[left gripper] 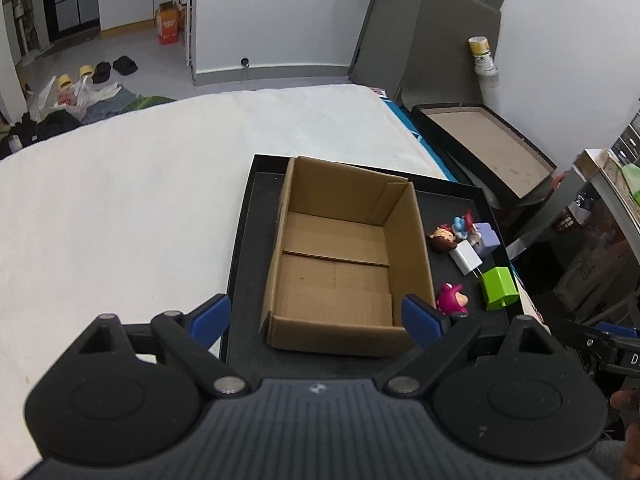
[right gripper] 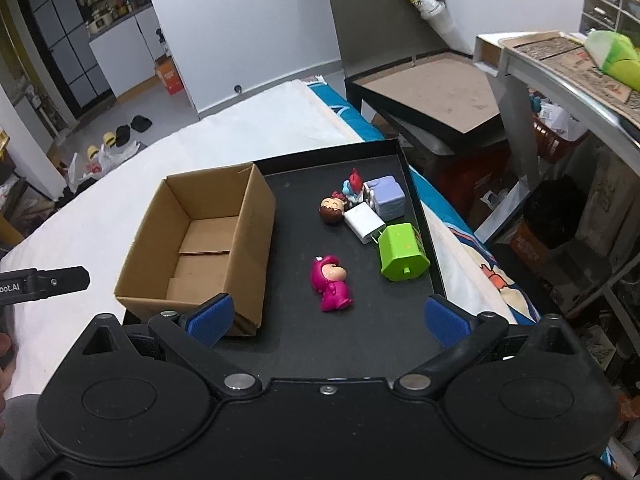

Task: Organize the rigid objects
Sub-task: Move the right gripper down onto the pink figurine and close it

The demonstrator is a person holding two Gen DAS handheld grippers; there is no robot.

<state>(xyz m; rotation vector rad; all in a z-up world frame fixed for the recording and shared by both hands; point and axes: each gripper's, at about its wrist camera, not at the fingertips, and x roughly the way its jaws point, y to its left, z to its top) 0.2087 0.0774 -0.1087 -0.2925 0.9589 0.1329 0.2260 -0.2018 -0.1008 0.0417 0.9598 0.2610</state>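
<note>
Your left gripper (left gripper: 318, 322) hangs w/ its blue pads spread wide, nothing between them; it sits over the near end of the cardboard box (left gripper: 340, 256). Your right gripper (right gripper: 328, 316) is likewise spread wide & empty, above the near part of the black tray (right gripper: 360, 344).

The box is plain brown corrugated, open-topped, empty inside, flaps folded flat on its floor. It stands on the left part of the tray, which rests on a white cloth-covered surface (left gripper: 120, 208).

The loose items lie on the tray to the right of the box, 6 in all:
- magenta figurine (right gripper: 331, 282), on its back, apart from the rest & nearest your right gripper
- green blocky plug-like piece (right gripper: 402, 252), tipped on its side near the tray's right rim
- white charger block (right gripper: 363, 222), prongs toward the green piece, just beside it
- lilac cube (right gripper: 386, 197), at the far end of the cluster
- brown-haired round head figurine (right gripper: 332, 210), touching the white block
- small red & blue figurine (right gripper: 354, 188), wedged between head & cube; can't tell its exact shape

The 5 clustered pieces crowd together toward the tray's far right
</note>
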